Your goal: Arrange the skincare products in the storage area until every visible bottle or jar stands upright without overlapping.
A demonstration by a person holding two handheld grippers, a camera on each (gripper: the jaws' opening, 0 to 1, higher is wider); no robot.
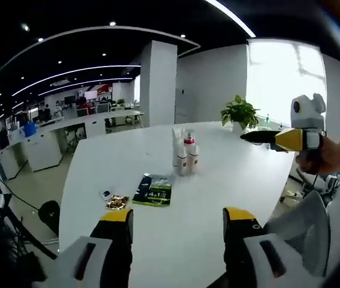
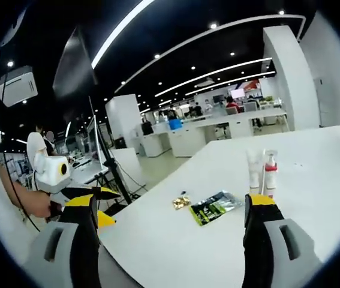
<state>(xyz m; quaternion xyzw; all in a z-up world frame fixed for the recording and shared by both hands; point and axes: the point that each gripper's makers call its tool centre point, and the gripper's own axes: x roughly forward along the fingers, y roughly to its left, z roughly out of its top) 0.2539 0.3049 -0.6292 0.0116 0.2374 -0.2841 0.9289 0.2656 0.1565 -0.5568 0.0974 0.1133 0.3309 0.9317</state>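
Note:
A tight cluster of white skincare bottles (image 1: 184,154) stands upright near the middle of the white table (image 1: 229,186); one has a red collar under a clear pump cap. In the right gripper view the bottles (image 2: 262,171) appear past my right jaw. A dark green sachet (image 1: 153,191) lies flat in front of them, with a small gold packet (image 1: 117,202) beside it. My left gripper (image 1: 178,214) is open over the near table edge, well short of the bottles. My right gripper (image 2: 171,204) is open too, holding nothing. A hand holds it at the right (image 1: 277,139).
A potted plant (image 1: 240,113) stands at the table's far edge. A tiny white item (image 1: 106,194) lies by the gold packet. The sachet (image 2: 214,207) and gold packet (image 2: 181,202) sit between my right jaws. The left gripper (image 2: 86,195) enters from the left. Office desks stand behind.

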